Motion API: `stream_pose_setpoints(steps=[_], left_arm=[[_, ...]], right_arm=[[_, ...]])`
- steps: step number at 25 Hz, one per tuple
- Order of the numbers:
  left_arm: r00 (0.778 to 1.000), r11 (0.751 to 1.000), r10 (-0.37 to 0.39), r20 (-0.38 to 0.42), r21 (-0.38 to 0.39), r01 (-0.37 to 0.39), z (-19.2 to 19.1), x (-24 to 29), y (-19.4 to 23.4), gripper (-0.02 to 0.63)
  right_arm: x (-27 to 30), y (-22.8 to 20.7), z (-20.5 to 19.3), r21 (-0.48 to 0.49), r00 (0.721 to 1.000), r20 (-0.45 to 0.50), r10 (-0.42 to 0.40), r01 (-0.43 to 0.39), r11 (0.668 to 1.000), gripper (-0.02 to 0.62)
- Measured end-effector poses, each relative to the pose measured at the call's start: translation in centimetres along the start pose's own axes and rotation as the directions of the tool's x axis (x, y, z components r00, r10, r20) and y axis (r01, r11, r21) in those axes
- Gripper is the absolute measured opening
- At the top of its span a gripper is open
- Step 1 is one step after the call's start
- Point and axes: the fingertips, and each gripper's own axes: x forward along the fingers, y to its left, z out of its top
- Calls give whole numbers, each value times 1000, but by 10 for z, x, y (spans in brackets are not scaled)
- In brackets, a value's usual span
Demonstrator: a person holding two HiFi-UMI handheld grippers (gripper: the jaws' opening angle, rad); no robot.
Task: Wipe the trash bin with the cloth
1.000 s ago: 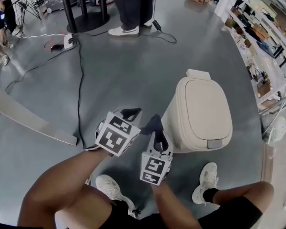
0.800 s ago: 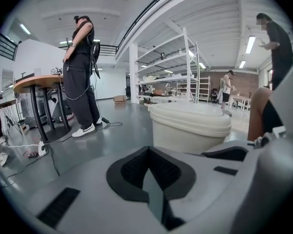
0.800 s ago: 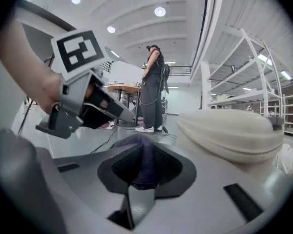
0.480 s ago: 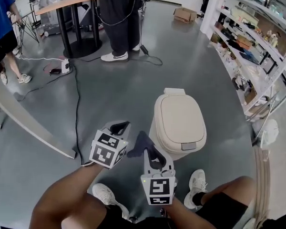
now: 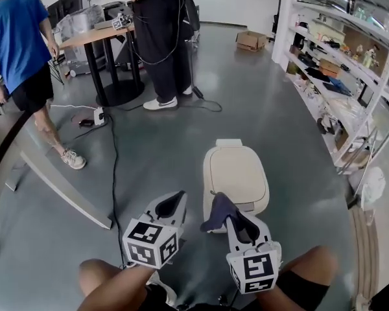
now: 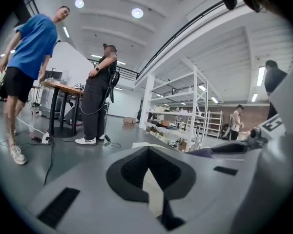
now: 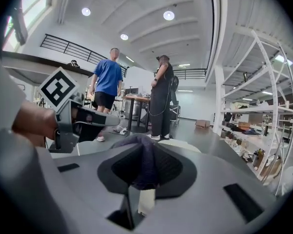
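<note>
A cream trash bin (image 5: pixel 236 175) with its lid down stands on the grey floor, just beyond both grippers. My right gripper (image 5: pixel 228 214) is shut on a dark purple cloth (image 5: pixel 217 211), held in the air near the bin's front edge; the cloth (image 7: pixel 145 162) bunches between its jaws in the right gripper view. My left gripper (image 5: pixel 175 203) hangs left of the bin with its jaws closed together and nothing between them; its fingertips (image 6: pixel 147 165) meet in the left gripper view, with the bin (image 6: pixel 149 146) low behind them.
Two people stand by a round-based table (image 5: pixel 91 39) at the back left. A black cable (image 5: pixel 112 149) runs across the floor left of the bin. White shelving (image 5: pixel 340 70) lines the right side. A low grey beam (image 5: pixel 65 193) lies at left.
The view has lifted and pulled back from the bin. Both grippers have drawn away from the bin's side, the cloth still in the right one.
</note>
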Motion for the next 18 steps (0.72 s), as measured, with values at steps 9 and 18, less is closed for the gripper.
stream_pose_setpoints(steps=[9, 18], left_arm=[[1000, 999, -15, -6, 51, 15, -12, -30, -64, -3], [994, 998, 69, 87, -12, -68, -34, -73, -94, -3]], right_arm=[[-33, -20, 6, 39, 997, 48, -68, 66, 997, 67], [-79, -16, 13, -11, 996, 71, -50, 51, 999, 67]])
